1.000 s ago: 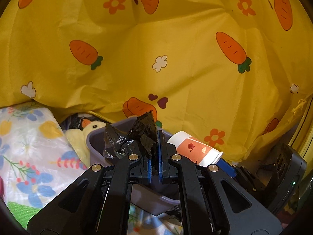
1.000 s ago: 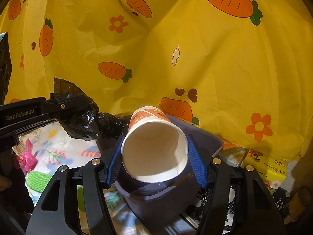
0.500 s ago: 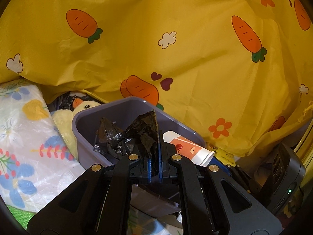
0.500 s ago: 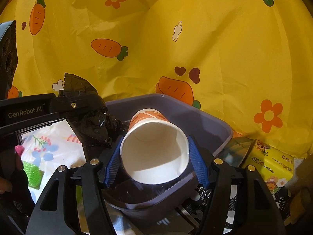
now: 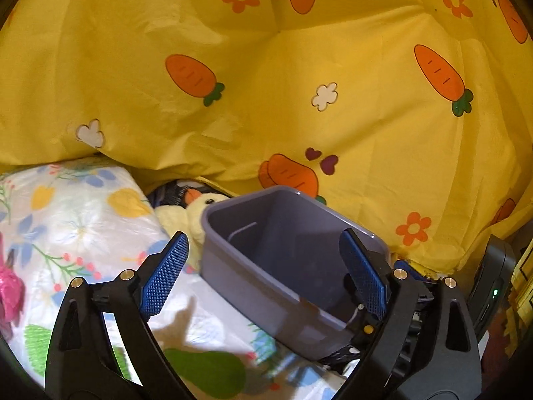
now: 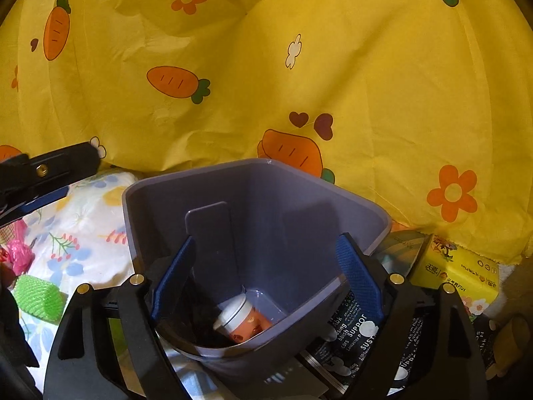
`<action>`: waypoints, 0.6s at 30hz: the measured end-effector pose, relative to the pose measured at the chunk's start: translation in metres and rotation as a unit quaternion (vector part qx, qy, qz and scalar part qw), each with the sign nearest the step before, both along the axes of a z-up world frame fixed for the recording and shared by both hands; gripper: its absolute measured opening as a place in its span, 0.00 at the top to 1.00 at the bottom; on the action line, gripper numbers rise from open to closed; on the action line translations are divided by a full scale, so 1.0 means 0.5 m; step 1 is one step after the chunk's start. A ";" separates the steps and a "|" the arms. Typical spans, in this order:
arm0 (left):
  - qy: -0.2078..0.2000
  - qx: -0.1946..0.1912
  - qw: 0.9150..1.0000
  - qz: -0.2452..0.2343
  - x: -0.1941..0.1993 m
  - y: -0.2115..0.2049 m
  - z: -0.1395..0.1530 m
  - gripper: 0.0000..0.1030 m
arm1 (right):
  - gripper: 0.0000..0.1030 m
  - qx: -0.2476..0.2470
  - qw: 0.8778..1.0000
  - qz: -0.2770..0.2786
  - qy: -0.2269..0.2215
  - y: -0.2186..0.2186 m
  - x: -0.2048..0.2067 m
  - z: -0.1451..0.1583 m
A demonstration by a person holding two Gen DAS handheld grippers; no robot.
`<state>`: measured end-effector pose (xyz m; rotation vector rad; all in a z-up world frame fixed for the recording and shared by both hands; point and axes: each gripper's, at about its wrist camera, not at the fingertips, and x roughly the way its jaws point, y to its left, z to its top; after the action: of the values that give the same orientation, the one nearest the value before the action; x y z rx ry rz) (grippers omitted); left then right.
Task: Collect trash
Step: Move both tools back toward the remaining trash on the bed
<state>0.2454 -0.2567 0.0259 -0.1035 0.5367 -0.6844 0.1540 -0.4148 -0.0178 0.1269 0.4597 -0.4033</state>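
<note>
Both sets of jaws are spread wide and nothing is held in either. The right gripper [image 6: 265, 270] is poised directly above the grey bin [image 6: 363, 213], and at the bottom of that bin a paper cup [image 6: 241, 318] is seen lying on its side, with a dark crumpled mass beside it that is judged to be black plastic film, though it is too shadowed to be sure. The left gripper [image 5: 266, 276] is held beside the bin's near rim, over a floral sheet [image 5: 76, 220]. Trash not yet collected is seen to the left: a pink crumpled wrapper [image 6: 21, 255] and a green foam mesh sleeve [image 6: 38, 296], both lying on the sheet, well apart from the bin. Both are judged to be very light, soft and easily crushed, so a firm squeeze can be tolerated. The sleeve would best be pinched across its middle, flattening the tube; the wrapper would best be taken at its bunched centre, since loose edges may slip free. A yellow tissue pack [image 6: 463, 273] lies to the bin's right.
</note>
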 end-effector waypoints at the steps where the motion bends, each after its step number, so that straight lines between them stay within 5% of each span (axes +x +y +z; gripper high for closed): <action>1: -0.010 0.004 1.000 0.017 -0.011 0.023 0.003 0.10 | 0.17 -0.004 1.000 -0.002 -0.005 0.003 -0.005 0.005; 18: -0.058 0.053 0.972 0.222 -0.210 0.339 -0.004 0.06 | 0.16 0.019 0.996 0.048 -0.075 0.158 -0.130 0.050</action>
<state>0.1406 -0.0872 0.0240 -0.0786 0.4161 -0.2232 0.0891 -0.3359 0.0073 0.1710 0.3248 -0.2889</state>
